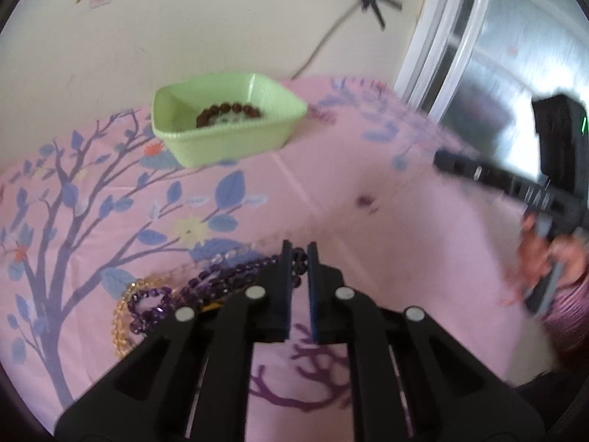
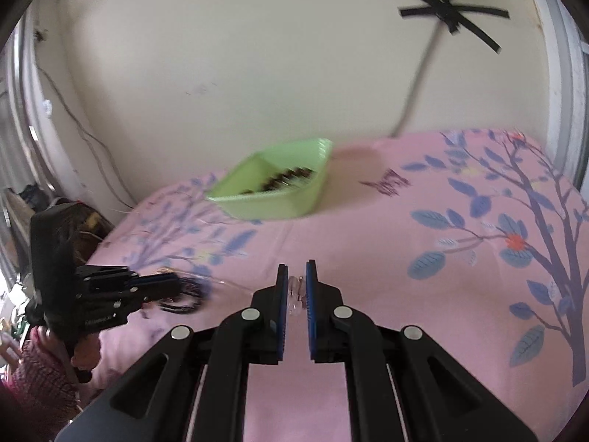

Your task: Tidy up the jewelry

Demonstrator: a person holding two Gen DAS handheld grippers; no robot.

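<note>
In the left wrist view, my left gripper [image 1: 299, 248] is shut on a purple bead strand [image 1: 206, 287] whose end shows between its fingertips. The rest of the strand lies in a heap on the pink cloth to its left, beside a golden bead bracelet [image 1: 123, 320]. My right gripper [image 2: 296, 269] is shut on a string of clear beads [image 2: 295, 294] held between its blue pads. A green tray [image 1: 228, 136] stands farther back with a brown bead bracelet [image 1: 228, 112] inside. The right gripper [image 1: 441, 162] hovers blurred at the right edge, above the cloth.
The table wears a pink cloth [image 2: 368, 239] printed with a tree and blue leaves. A cream wall with a taped cable [image 2: 447, 11] rises close behind the green tray [image 2: 272, 191]. A window frame [image 1: 441, 55] stands at the right. A person's sleeve [image 2: 40, 375] shows low on the left.
</note>
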